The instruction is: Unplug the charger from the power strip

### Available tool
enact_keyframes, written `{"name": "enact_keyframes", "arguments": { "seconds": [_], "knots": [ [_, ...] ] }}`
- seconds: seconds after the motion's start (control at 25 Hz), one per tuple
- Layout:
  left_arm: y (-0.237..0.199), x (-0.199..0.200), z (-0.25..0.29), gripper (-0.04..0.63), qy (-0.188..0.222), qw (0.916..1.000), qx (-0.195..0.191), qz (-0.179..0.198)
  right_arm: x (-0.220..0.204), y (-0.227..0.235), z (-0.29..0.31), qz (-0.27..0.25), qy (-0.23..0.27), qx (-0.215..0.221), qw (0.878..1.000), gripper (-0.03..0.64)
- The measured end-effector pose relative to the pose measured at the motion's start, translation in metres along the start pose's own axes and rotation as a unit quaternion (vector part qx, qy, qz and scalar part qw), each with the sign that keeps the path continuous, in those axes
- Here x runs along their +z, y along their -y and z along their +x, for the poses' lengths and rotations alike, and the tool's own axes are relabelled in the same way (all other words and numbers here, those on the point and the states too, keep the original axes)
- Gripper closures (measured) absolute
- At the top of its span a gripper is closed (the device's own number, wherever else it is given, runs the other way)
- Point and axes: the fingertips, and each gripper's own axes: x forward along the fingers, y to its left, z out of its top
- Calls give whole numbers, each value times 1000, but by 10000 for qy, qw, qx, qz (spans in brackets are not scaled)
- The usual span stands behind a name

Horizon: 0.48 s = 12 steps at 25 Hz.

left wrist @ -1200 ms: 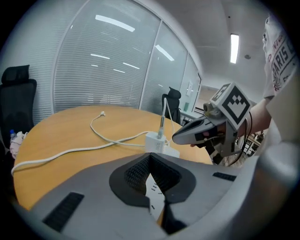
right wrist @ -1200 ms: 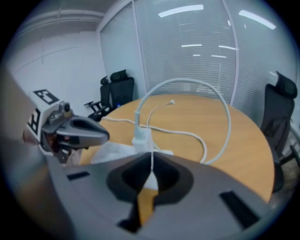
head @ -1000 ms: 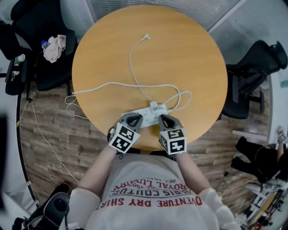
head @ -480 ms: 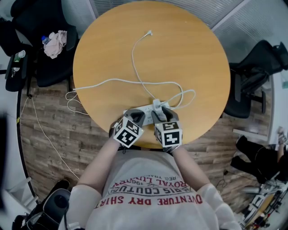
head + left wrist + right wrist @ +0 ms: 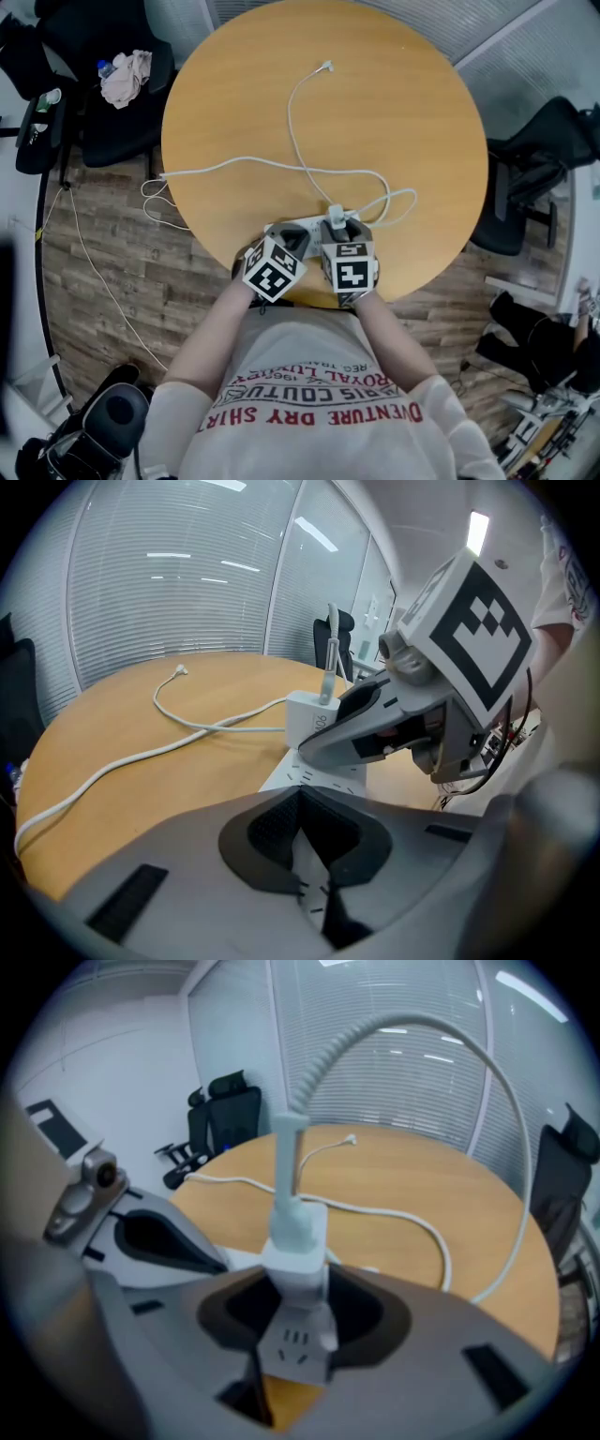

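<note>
A white power strip (image 5: 302, 229) lies near the front edge of the round wooden table (image 5: 394, 112). A white charger (image 5: 336, 219) stands upright, plugged into it. Its cable (image 5: 298, 141) loops away across the table. My left gripper (image 5: 292, 244) is shut on the strip's near end (image 5: 314, 775), and white shows between its pads (image 5: 267, 832). My right gripper (image 5: 339, 234) straddles the charger (image 5: 298, 1241). Its jaws have just been closing a little, with the charger between them. A gap shows on each side, so it stands open (image 5: 302, 1314).
The strip's own cord (image 5: 225, 169) runs left and drops off the table edge to the wooden floor. A black chair with a cloth and a bottle (image 5: 122, 80) stands at the far left. Another black chair (image 5: 544, 159) stands to the right.
My right gripper has moved in from the right of the charger and now sits around it, with its jaws wider than before. The left gripper has stayed on the strip.
</note>
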Motion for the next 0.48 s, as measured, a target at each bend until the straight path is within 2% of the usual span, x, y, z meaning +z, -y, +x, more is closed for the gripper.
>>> {"name": "enact_keyframes", "arguments": {
  "seconds": [0.08,0.32,0.48],
  "knots": [
    [0,-1,0,561,-4,10000,6,-9,-1,-1,0,13,-3,-33,10000,457],
    [-1,0,0,561,-18,10000,-19,-12,-1,-4,-4,-86,-201,-132,9997,460],
    [-1,1,1,561,-26,10000,-42,7,-1,-1,-7,71,-224,-155,9996,462]
  ]
}}
